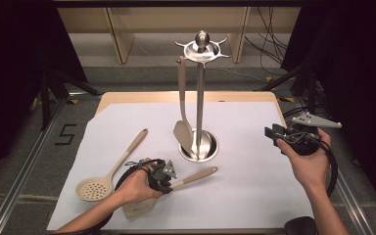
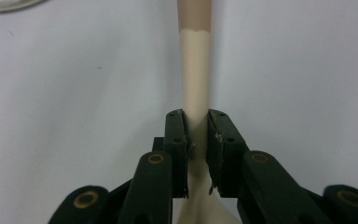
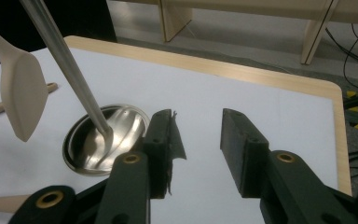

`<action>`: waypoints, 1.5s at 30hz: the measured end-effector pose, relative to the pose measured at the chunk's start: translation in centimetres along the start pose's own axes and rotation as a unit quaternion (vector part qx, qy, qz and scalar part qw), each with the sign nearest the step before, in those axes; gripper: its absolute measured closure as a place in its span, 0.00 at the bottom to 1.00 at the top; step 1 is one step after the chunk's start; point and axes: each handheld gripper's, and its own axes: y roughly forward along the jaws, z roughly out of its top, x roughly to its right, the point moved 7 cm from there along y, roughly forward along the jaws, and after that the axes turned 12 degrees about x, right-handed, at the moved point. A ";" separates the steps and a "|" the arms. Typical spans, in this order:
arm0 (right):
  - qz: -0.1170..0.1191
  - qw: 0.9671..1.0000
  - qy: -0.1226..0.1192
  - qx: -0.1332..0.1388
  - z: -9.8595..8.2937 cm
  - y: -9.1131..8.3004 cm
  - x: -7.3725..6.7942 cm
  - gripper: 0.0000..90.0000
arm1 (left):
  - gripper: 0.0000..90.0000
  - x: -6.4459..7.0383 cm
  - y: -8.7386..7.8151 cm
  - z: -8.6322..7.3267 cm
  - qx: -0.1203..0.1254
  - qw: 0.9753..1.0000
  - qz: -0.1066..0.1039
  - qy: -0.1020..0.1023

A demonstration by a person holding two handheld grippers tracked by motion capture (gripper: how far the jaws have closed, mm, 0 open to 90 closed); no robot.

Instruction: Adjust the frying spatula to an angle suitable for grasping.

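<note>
A beige spatula lies on the white paper near the front, its blade toward the person. My left gripper is shut on its handle, with a pad pressed against each side of the shaft. A second beige spatula hangs from a hook of the metal utensil stand; its blade hangs beside the pole. A slotted spoon lies at the left. At the right, my right gripper is held above the table, open and empty.
The stand's round base sits mid-table and reaches into the top left corner of the left gripper view. White paper covers the wooden tabletop. Cables and wooden frame legs lie beyond the far edge.
</note>
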 end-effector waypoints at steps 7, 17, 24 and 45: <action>-0.005 1.000 -0.008 0.003 -0.1 0.1 0.1 0.72 | 0.87 1.0 -0.4 1.0 0.068 0.998 0.002 -0.015; 0.003 1.000 0.000 0.005 0.0 0.1 -0.2 0.71 | 0.87 1.5 -1.4 2.5 0.119 0.993 -0.002 -0.018; 0.007 1.000 0.008 0.003 0.1 0.1 -1.1 0.70 | 0.87 1.7 -1.9 4.1 0.178 0.983 0.011 -0.048; 0.081 0.996 0.001 0.023 1.7 -0.6 -6.3 0.67 | 0.87 1.3 -3.2 8.4 0.271 0.959 0.047 -0.066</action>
